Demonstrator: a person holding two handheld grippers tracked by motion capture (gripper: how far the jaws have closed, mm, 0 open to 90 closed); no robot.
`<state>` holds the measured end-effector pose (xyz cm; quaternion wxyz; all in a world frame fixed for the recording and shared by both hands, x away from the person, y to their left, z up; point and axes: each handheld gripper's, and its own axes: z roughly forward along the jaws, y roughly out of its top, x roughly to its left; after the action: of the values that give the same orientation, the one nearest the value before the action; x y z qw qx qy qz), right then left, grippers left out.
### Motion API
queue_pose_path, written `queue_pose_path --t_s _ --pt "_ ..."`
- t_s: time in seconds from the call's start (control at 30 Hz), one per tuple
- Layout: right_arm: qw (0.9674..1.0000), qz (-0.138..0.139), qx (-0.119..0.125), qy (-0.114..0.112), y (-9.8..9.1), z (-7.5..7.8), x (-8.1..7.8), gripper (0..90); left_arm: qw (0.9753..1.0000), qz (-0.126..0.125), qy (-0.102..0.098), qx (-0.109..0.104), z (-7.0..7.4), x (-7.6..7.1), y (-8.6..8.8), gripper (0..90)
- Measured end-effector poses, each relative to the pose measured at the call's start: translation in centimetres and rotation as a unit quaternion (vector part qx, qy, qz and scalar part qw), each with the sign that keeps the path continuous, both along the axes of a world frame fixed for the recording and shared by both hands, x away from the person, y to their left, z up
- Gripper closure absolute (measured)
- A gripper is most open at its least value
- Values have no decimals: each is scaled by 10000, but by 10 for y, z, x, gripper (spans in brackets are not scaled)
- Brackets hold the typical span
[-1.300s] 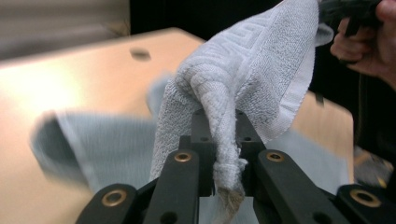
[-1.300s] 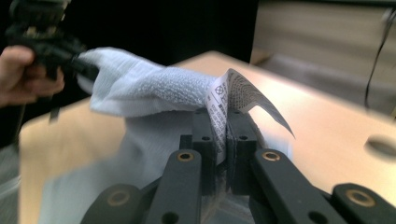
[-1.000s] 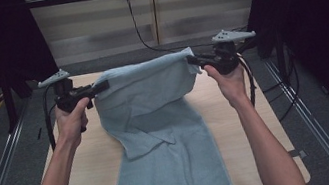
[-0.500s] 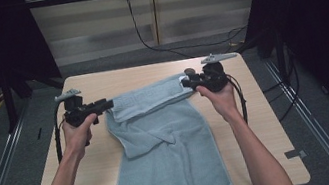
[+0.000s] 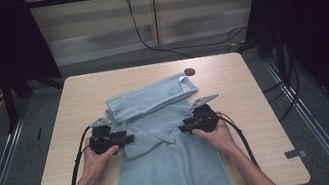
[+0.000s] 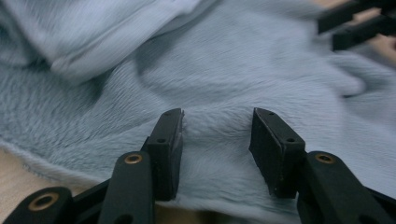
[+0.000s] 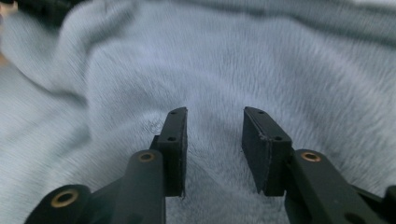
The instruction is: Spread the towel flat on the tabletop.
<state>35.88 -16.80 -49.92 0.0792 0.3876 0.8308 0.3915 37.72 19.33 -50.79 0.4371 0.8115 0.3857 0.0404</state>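
A light blue towel point(image 5: 166, 148) lies on the wooden table point(image 5: 253, 88), its far part folded back in a rumpled band point(image 5: 151, 100). My left gripper point(image 5: 129, 139) sits low at the towel's left edge, pointing right. My right gripper point(image 5: 183, 129) rests over the towel's right side, pointing left. In the left gripper view the jaws point(image 6: 217, 135) stand apart over the towel pile, nothing pinched; they have just been opening. In the right gripper view the jaws point(image 7: 215, 135) also stand apart above the cloth, after opening.
A small dark round thing point(image 5: 190, 72) lies on the table by the towel's far right corner. Bare wood runs along both sides of the towel. Metal rails point(image 5: 5, 149) flank the table, and a black cable point(image 5: 154, 43) crosses the floor behind it.
Both hands came down and toward me from holding the towel's top edge up. The jaws opened and let the edge go; it now lies folded over the towel's far part.
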Motion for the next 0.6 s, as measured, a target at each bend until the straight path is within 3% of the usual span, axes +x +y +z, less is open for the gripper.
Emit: queue_pose_path --t_s 0.03,0.1,0.13,0.23,0.3,0.43,0.6 --pt "9999 -86 32 -57 -4 -6 -2 579 9999 105 -114 43 -2 2 2 600" --pt "9999 -117 100 -24 -7 -7 -2 580 9999 122 -86 14 -2 3 3 608" --pt "9998 -147 88 -48 -11 -7 -3 580 9998 124 -115 101 -1 6 5 616" --pt "9996 -247 100 25 -22 -6 -6 582 9996 248 -10 -121 -4 12 11 634" --pt "9995 -251 207 8 -26 -8 -10 581 10000 -16 -86 -12 -3 8 8 639" --pt "9997 -144 217 36 -27 -8 -24 579 9995 -242 -124 176 -1 -6 6 656" --pt "9998 100 167 75 -26 -6 -46 579 9986 -482 -141 157 0 -33 11 655"
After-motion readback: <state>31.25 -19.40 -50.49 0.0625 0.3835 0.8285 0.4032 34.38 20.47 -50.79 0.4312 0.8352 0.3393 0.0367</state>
